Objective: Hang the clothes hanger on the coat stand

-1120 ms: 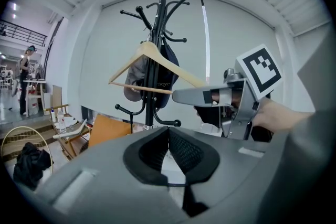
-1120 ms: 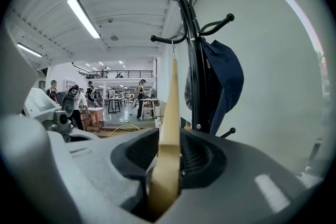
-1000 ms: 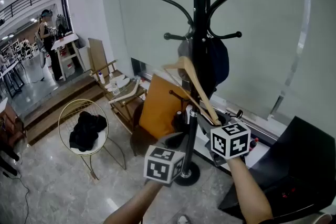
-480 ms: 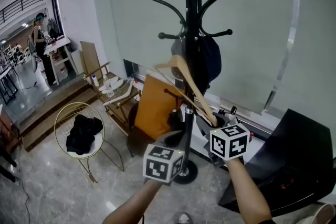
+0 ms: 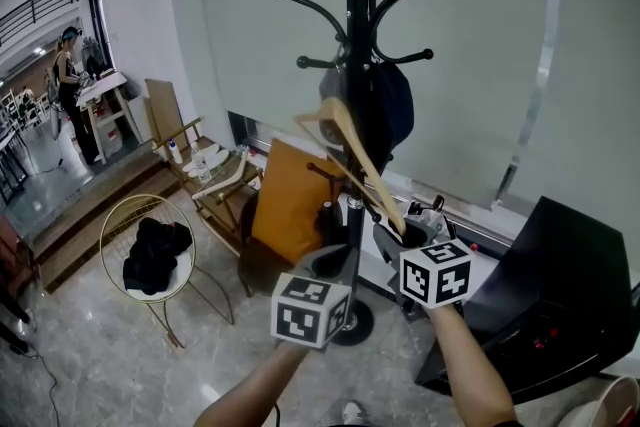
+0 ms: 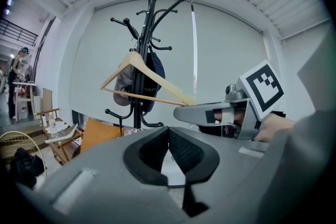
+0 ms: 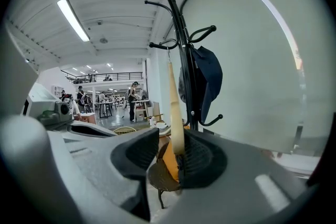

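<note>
The black coat stand [image 5: 354, 35] rises in the middle of the head view, with a dark blue cap [image 5: 392, 103] hung on one arm. My right gripper [image 5: 401, 231] is shut on the lower end of the wooden clothes hanger [image 5: 352, 147]. The hanger slants up and left across the pole. In the right gripper view the hanger [image 7: 174, 107] stands upright between the pads, its wire hook [image 7: 168, 44] close to a stand arm; whether they touch I cannot tell. My left gripper [image 6: 168, 136] is shut on nothing, low and left of the right one, pointing at the stand [image 6: 139, 60].
An orange chair [image 5: 290, 203] leans behind the stand's base. To the left are a wooden folding chair [image 5: 213, 177] and a round wire chair [image 5: 112, 233] holding a black garment [image 5: 152, 251]. A black case [image 5: 560, 295] sits at right. A person [image 5: 70, 85] stands far left.
The hanger stands a little steeper and higher against the pole. The head view has shifted slightly right. The left gripper has hardly moved.
</note>
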A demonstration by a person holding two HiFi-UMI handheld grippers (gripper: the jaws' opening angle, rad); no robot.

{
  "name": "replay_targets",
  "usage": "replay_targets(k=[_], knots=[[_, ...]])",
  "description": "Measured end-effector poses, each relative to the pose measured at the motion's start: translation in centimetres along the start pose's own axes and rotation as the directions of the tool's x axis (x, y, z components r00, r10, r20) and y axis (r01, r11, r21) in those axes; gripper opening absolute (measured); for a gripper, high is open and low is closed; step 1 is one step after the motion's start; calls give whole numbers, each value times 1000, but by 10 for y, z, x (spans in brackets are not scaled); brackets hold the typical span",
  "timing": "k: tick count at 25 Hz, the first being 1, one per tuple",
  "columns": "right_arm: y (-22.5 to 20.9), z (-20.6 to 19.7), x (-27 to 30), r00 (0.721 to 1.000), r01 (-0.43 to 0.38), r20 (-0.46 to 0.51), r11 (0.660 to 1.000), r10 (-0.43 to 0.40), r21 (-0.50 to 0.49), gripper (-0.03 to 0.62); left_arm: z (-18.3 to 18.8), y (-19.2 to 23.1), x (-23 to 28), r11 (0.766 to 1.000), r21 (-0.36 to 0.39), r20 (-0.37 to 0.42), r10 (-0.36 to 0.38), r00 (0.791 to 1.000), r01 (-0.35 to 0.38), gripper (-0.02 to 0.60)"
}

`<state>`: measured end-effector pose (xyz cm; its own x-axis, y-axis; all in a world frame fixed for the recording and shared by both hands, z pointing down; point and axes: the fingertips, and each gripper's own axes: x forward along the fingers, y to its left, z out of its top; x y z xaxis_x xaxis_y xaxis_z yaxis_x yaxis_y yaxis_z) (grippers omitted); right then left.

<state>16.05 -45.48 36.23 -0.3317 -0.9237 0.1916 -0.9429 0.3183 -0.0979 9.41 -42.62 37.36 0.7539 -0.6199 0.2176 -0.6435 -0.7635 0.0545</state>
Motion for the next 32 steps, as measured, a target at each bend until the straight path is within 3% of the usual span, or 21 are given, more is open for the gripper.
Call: replay_targets(k=[19,32], knots=[[50,-14,-44,999,-6,31,1000,6,15,91,0,-18,-43,1000,13,58,20,998,-21,5],[91,-22,-73,999,-30,40,1000,31,-4,12,-16,-35,-79,999,4,54,38,998,-38,5]])
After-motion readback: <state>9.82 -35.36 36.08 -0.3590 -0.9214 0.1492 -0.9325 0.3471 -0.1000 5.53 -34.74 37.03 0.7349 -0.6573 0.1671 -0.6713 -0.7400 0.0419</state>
